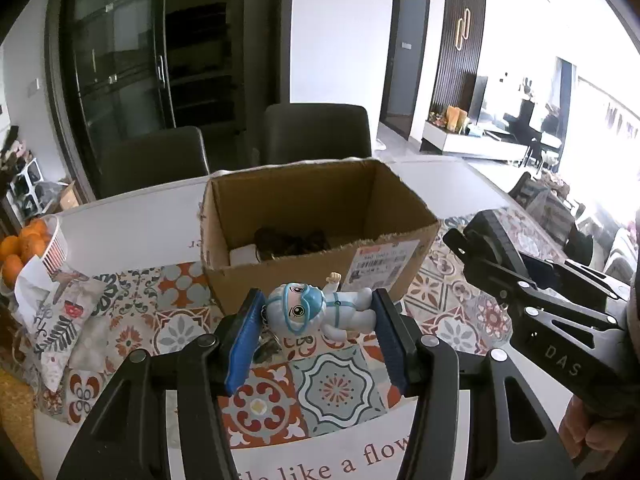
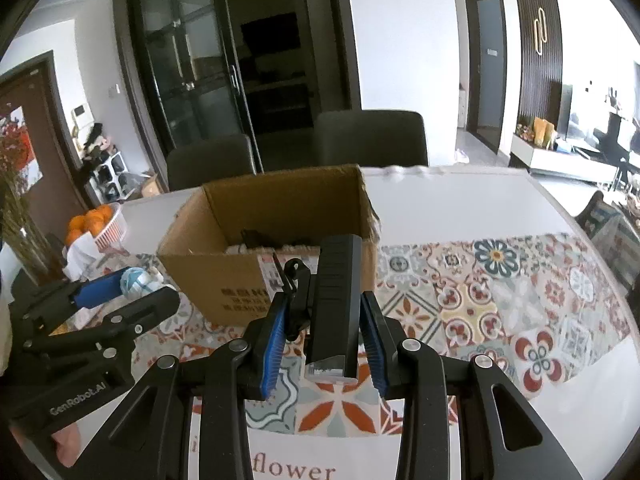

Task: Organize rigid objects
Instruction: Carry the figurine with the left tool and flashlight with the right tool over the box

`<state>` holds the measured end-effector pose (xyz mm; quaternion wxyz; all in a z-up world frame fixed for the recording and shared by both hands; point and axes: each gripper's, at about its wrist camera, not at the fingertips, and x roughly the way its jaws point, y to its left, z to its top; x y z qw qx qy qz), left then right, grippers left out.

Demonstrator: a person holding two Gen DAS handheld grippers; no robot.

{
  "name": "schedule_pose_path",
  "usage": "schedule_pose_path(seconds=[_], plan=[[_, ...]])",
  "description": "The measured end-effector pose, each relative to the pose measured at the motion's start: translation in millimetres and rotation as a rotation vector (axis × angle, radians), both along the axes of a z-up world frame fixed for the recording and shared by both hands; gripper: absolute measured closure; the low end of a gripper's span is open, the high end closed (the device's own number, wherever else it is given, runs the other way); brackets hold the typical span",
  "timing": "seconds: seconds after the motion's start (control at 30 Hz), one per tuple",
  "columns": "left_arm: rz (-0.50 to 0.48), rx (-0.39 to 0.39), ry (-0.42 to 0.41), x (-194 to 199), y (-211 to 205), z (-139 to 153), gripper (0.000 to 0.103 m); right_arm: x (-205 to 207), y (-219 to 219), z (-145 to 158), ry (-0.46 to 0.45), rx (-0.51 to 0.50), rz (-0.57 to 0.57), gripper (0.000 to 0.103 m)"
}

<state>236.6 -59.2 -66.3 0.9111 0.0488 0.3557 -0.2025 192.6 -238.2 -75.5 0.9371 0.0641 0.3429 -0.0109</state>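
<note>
A small white-and-blue toy figure (image 1: 316,310) in a hooded suit lies sideways between the blue pads of my left gripper (image 1: 318,304), which is shut on it above the table. A key ring dangles under it. Just behind stands an open cardboard box (image 1: 288,280) with dark items (image 1: 292,242) and something white inside. My right gripper (image 2: 324,304) is shut on a black rectangular device (image 2: 336,272) with a clip at its side, held in front of the box (image 2: 224,288). In the right wrist view the left gripper (image 2: 132,292) and the figure (image 2: 138,280) show at the left.
A patterned tile runner (image 1: 340,388) covers the white table. A bowl of oranges (image 1: 28,244) and a printed fabric pouch (image 1: 60,320) sit at the left edge. Two dark chairs (image 1: 316,132) stand behind the table. A hand (image 1: 600,440) holds the right gripper's handle.
</note>
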Motion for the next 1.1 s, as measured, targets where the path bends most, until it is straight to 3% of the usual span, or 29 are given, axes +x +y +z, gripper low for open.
schedule_pose_path(seconds=[0.73,1.1], plan=[[0.022,-0.024,-0.103,35,12,64,0.049,40,17,58,-0.099,-0.011,0.054,0.067],[0.03,-0.022,-0.106,79,8,78,0.049,82,18,76,-0.116,-0.046,0.076,0.067]])
